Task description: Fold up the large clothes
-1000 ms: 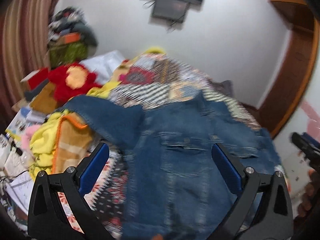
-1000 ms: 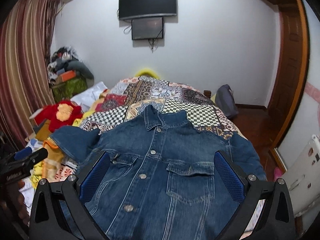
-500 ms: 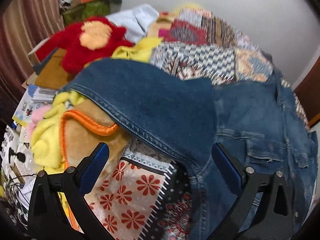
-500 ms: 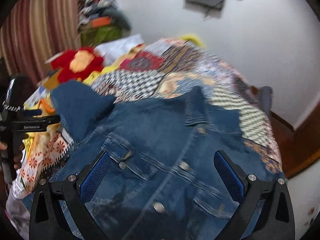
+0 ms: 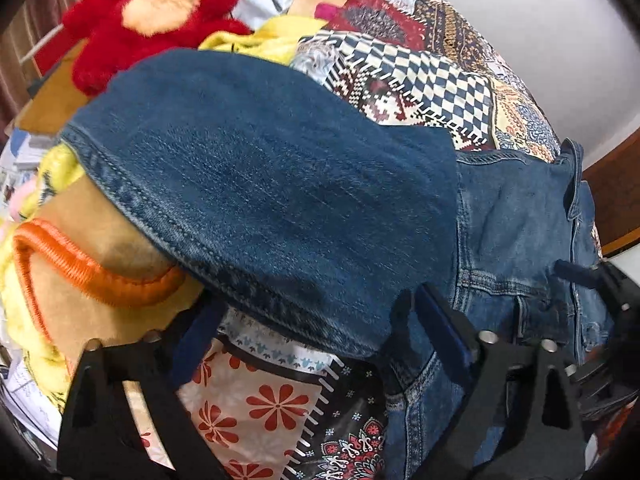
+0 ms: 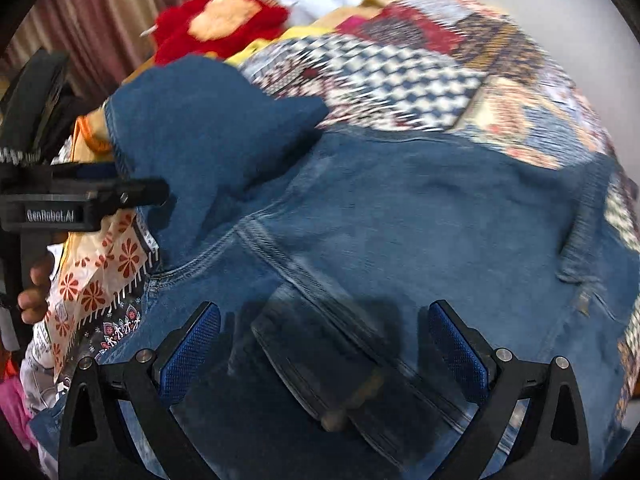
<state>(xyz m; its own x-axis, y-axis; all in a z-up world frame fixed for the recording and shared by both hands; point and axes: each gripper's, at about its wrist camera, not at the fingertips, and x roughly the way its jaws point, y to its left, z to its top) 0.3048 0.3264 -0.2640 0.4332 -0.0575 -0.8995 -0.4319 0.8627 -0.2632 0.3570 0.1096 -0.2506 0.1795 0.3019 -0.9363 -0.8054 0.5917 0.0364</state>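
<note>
Left wrist view: looking steeply down over a cluttered bed.
Blanket (image 5: 100, 280): tan with an orange edge, bunching at the left beside yellow cloth.
Plush toy (image 5: 148, 12): red, lying at the upper left behind the sleeve.
Sleeve (image 5: 260, 184): denim, spreading out leftward over the blanket, its cuff seam facing the camera.
Left gripper (image 5: 316, 332): jaws standing apart and just now narrowing, straddling the sleeve's lower edge, pads not pressing on it.
Quilt (image 5: 420, 76): patchwork, covering the bed beneath everything.
Jacket (image 6: 400, 216): blue denim, lying spread on the quilt, front up, collar toward the right.
Right gripper (image 6: 324, 344): jaws standing wide apart, hovering over a chest pocket flap, gripping nothing.
Hand (image 6: 34, 284): showing at the far left of the right wrist view, holding the other tool.
</note>
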